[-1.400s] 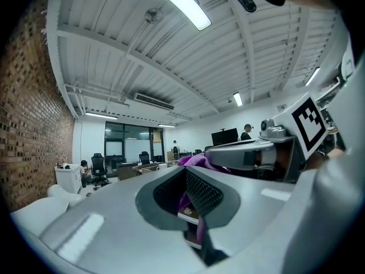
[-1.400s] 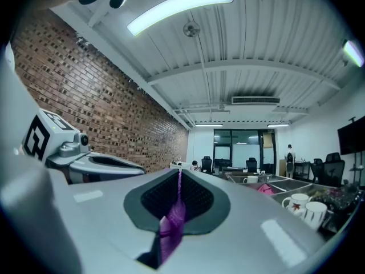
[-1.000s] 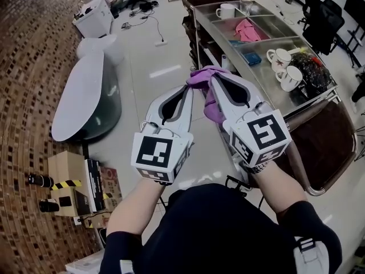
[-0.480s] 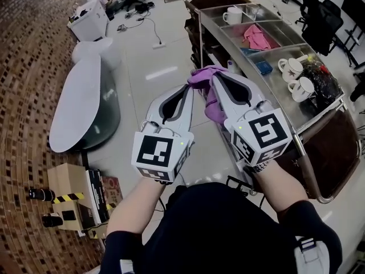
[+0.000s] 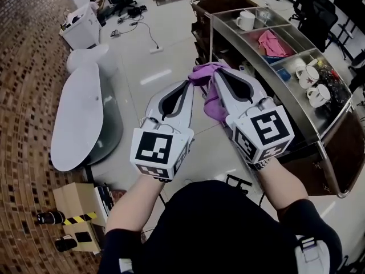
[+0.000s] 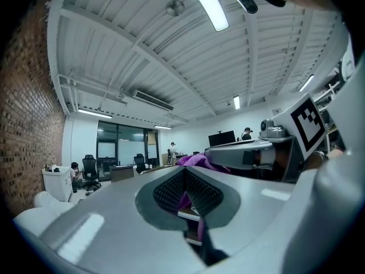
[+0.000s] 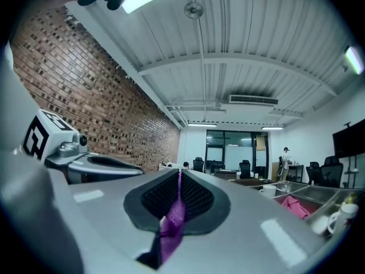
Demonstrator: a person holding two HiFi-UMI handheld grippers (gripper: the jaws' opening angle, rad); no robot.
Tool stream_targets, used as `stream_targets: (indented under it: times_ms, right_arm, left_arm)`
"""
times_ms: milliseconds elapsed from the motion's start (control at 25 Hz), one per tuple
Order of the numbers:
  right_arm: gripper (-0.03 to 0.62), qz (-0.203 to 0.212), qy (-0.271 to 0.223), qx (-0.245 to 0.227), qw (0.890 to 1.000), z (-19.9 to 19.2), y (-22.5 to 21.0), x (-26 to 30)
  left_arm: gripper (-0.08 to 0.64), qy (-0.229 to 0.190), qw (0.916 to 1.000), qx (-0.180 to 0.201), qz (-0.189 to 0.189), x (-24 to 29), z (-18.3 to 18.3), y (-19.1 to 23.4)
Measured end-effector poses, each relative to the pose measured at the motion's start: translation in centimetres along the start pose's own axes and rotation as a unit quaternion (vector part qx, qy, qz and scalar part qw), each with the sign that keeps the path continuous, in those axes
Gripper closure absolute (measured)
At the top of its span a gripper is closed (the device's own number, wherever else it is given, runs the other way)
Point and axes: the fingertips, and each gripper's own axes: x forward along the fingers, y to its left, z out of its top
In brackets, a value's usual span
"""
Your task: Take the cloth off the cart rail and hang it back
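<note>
Pale glossy floor (image 5: 154,67) spreads below the outstretched grippers, and a steel cart (image 5: 274,87) stands just beyond and to the right of the right-hand fingers. The left gripper (image 5: 191,85) and the right gripper (image 5: 215,73) sit side by side, tips nearly meeting. Both are clenched on the purple cloth (image 5: 204,72), which bunches over the tips and hangs down between the two grippers, clear of the cart. In the left gripper view, the cloth (image 6: 197,160) is pinched between the ribbed pads. In the right gripper view, a thin strip of it (image 7: 173,218) runs down the closed seam. Past the right fingertips, the cart's compartments hold a pink cloth (image 5: 271,42) and a white mug (image 5: 246,20).
</note>
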Motion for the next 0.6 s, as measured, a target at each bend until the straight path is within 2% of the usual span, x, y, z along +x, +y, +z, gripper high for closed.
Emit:
stream_targets:
  times_ms: [320,600]
  right_arm:
    - [0.578,-0.021,0.008,-0.008,1.000,-0.4,3.2,6.7]
    - [0.578,-0.031,0.019,-0.012,0.999,-1.3,3.9,10.9]
  left_arm:
    - [0.557,0.001,0.9997,-0.015,-0.020,-1.6,-1.1,7.2]
    - [0.557,-0.005,0.9994,-0.022,-0.025,-1.1,-1.9,11.7]
